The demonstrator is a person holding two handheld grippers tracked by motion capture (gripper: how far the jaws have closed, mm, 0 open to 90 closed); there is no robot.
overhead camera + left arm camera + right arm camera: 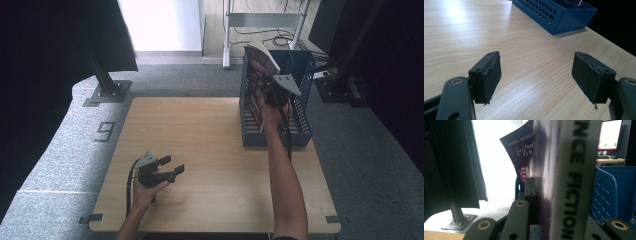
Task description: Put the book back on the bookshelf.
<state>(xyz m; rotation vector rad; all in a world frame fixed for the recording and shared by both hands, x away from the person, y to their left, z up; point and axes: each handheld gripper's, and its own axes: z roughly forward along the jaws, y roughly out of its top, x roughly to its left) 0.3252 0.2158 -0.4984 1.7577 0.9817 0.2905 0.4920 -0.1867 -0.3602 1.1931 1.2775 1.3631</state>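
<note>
A thick paperback book (260, 70) with a dark purple cover stands upright, tilted, over the left part of the blue plastic rack (302, 135) at the table's back right. My right gripper (270, 95) is shut on it from the near side. In the right gripper view the book's white spine (571, 170) reads "FICTION" and the left pad (530, 192) presses on the cover; the other pad is hidden behind the book. My left gripper (172, 165) rests low over the wooden table (200, 130) at front left, open, with nothing between its pads (489, 75).
The rack (554, 15) has slotted walls and inner dividers (250, 120). A black curtain (60, 45) hangs at the left. A stand's foot plate (107, 92) sits beyond the table's far left corner. Cables (280, 35) lie on the floor behind the rack. A lit monitor (610, 135) stands far off.
</note>
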